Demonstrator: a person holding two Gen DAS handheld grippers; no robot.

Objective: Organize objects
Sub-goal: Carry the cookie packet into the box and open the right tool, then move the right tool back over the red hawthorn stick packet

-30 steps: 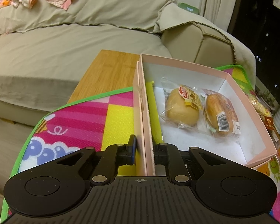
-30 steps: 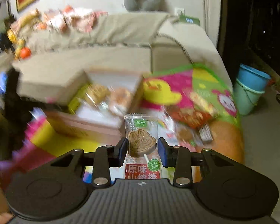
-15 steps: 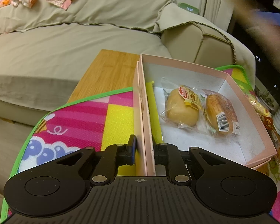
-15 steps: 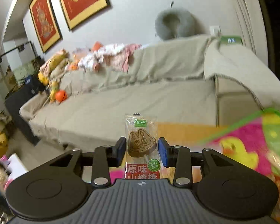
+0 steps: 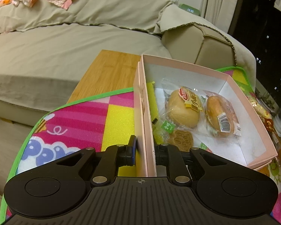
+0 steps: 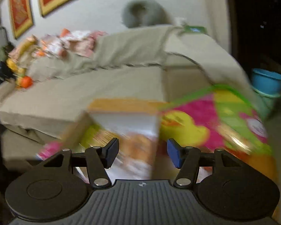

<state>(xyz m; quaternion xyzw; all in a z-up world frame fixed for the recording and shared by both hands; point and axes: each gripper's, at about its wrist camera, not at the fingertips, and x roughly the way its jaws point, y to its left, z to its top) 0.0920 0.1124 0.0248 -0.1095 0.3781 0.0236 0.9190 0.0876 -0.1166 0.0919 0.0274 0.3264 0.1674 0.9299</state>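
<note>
On the left, left gripper (image 5: 145, 152) clamped shut on the near side wall of the shallow pink cardboard box (image 5: 252, 110), steadying it atop the bright pink-and-yellow cartoon play mat (image 5: 75, 118) over the bamboo tabletop (image 5: 110, 69); inside, two wrapped golden buns (image 5: 202, 110) plus a rabbit-shaped biscuit in clear wrapper (image 5: 181, 139) lying just beside the gripped wall. To the right, right gripper (image 6: 142, 152) with jaws spread wide and empty, above the blurred box. Likely risks: tipping or dragging the light box through a careless pull on that thin wall, or clipping the rim through haste.
</note>
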